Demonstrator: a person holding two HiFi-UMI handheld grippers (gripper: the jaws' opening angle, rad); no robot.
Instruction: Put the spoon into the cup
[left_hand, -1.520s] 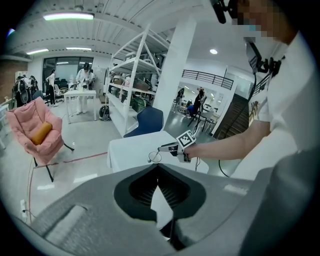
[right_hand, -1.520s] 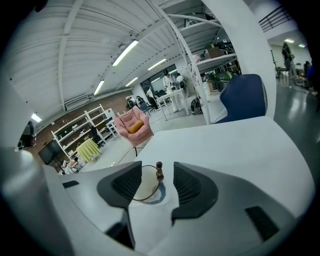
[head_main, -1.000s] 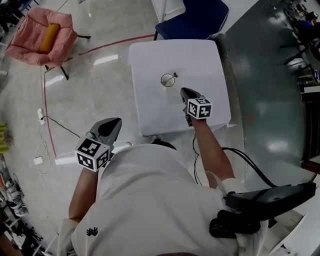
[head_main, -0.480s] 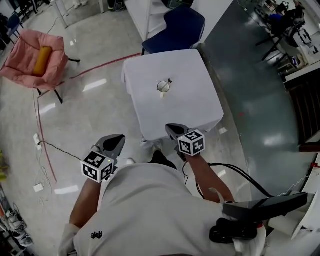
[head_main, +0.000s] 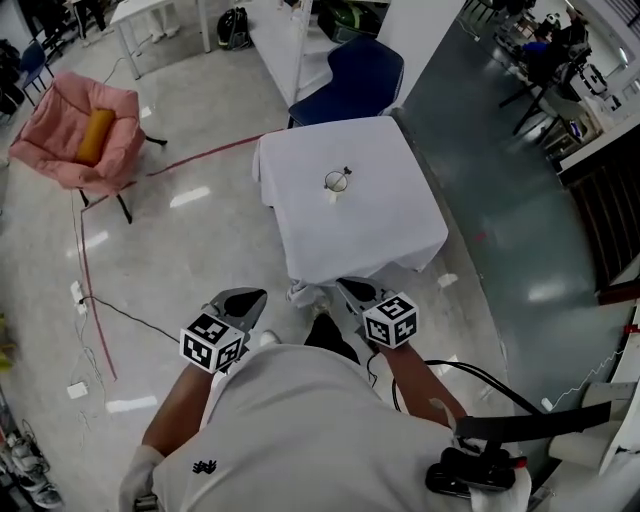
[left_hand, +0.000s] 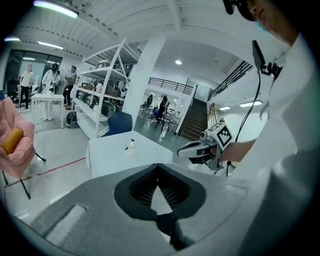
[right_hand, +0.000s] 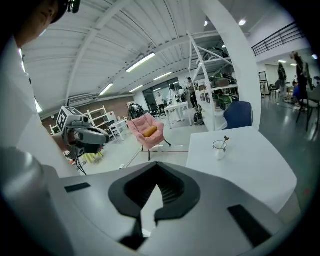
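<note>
Two claws, both pressed together with nothing between the pads: the left gripper (head_main: 252, 296) and the right gripper (head_main: 348, 286) each show their jaws meeting at the tips in their own views, and neither carries anything. Both hang off the table (head_main: 400, 210), on the person's side of its near edge and close to the torso (head_main: 320, 430). The right one is just at the hanging cloth of that edge. The left one is out past the near-left corner, over the floor (head_main: 190, 250). The cup (head_main: 335, 182) stands about mid-table, a touch toward the far edge, well apart from both claws and straight ahead of them. The spoon (head_main: 346, 172) is already inside it, bowl down. Its long axis is near upright, and the handle leans out over the rim toward the far-right corner. The right gripper view shows the same: handle tip above the glass rim, tilted right. The key relation is that the cup lies forward across the near edge, and the right claw is nearer to it than the left. Judgement: the placing looks done, and the spoon sits steady against the rim. Any further reach would fall to the right hand, going forward over the near edge.
</note>
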